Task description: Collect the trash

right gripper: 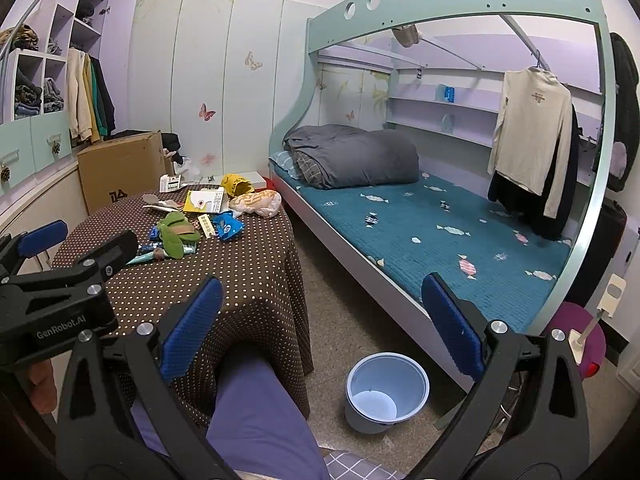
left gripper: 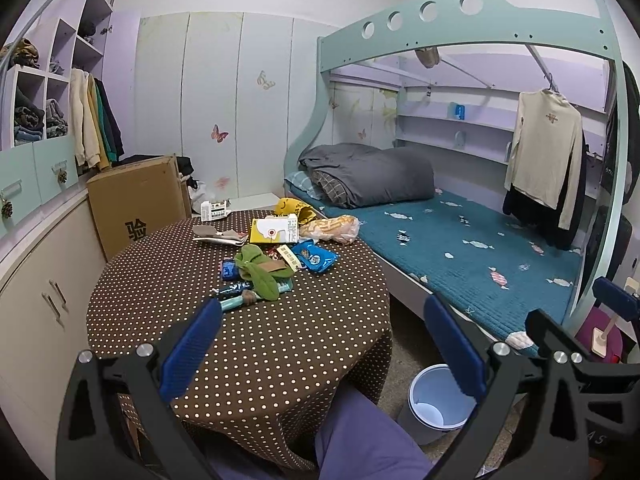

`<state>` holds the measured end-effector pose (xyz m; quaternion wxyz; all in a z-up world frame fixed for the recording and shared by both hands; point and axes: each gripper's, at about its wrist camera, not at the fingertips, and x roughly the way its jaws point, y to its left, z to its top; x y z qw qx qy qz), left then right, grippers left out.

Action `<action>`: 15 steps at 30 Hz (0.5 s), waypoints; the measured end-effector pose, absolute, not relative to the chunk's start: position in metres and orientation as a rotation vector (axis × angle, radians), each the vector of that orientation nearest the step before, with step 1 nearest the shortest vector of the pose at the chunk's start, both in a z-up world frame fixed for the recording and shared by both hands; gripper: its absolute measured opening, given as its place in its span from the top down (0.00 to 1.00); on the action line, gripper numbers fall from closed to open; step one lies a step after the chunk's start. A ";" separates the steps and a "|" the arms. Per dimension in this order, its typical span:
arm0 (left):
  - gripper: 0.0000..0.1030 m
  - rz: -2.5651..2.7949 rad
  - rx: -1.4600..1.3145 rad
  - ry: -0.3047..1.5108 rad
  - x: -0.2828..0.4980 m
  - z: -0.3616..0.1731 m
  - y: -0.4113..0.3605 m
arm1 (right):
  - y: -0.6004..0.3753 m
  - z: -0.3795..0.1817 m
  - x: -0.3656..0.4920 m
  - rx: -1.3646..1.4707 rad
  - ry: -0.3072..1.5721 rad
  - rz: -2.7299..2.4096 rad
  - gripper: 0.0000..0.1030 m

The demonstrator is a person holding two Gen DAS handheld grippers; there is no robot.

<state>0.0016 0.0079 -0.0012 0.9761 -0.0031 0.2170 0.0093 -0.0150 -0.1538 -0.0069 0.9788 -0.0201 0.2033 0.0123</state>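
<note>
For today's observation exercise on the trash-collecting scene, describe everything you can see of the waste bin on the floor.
The waste bin is a round, pale blue bucket that looks like plastic, with a thin lighter rim and smooth walls narrowing slightly toward the base. It stands upright and open-topped on the speckled floor, between the polka-dot table and the bed. Its inside looks empty, apart from perhaps a tiny speck. Nothing touches it except the floor; both pairs of jaws are open and well away from it.
</note>
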 end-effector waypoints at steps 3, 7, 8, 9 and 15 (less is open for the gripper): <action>0.04 0.019 -0.006 0.441 0.003 -0.001 0.008 | -0.153 -0.008 -0.015 -0.040 0.415 0.029 0.05; 0.04 0.022 -0.007 0.443 0.003 -0.003 0.009 | -0.151 -0.008 -0.014 -0.041 0.418 0.032 0.05; 0.04 0.021 -0.007 0.443 0.003 -0.003 0.008 | -0.151 -0.008 -0.013 -0.042 0.418 0.031 0.05; 0.04 0.021 -0.007 0.443 0.003 -0.003 0.009 | -0.150 -0.009 -0.014 -0.044 0.418 0.030 0.05; 0.04 0.019 -0.009 0.443 0.003 -0.003 0.009 | -0.151 -0.007 -0.011 -0.046 0.418 0.029 0.05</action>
